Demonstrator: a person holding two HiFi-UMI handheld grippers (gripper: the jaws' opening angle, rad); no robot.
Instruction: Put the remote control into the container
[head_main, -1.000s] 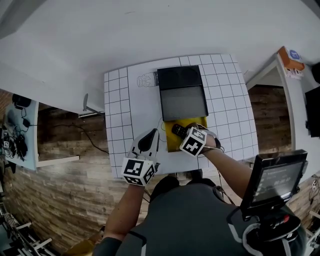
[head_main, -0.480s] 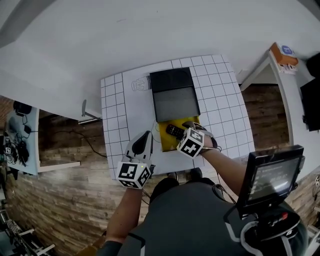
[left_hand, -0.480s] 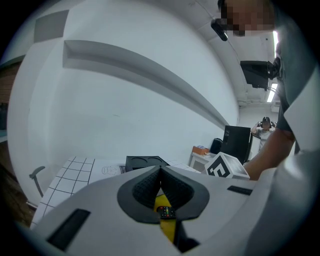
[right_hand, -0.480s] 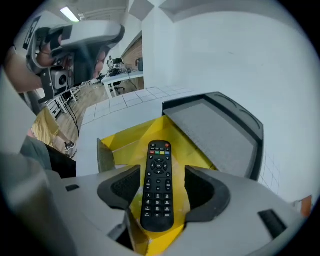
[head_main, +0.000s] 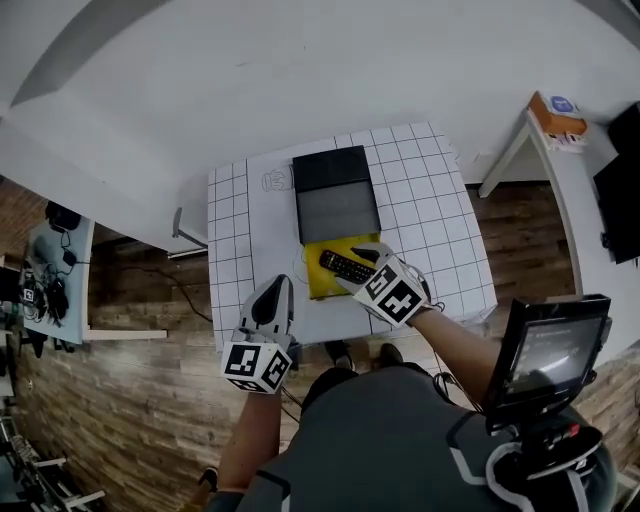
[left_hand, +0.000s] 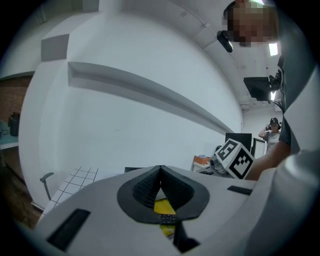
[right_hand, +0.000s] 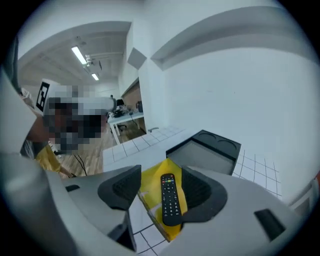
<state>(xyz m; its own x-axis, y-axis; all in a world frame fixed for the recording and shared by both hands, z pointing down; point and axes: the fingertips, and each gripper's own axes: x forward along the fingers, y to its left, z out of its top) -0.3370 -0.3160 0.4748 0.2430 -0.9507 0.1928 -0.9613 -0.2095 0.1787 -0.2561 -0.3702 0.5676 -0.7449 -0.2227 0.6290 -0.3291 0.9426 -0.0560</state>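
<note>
A black box (head_main: 335, 200) sits just beyond the yellow container (head_main: 318, 285) on your worktop (head_main: 440, 220). The remote control (right_hand: 170, 200) lies in the container, below your right hand-held gripper (right_hand: 161, 182), whose jaws have just opened and hold nothing. Your left hand-held gripper (left_hand: 160, 175) is closed and empty.

One remote (head_main: 346, 267), one yellow container (head_main: 318, 287), one black box (head_main: 335, 195), one worktop (head_main: 430, 200), and two tools: left tool (head_main: 283, 285), right tool (head_main: 362, 260).
</note>
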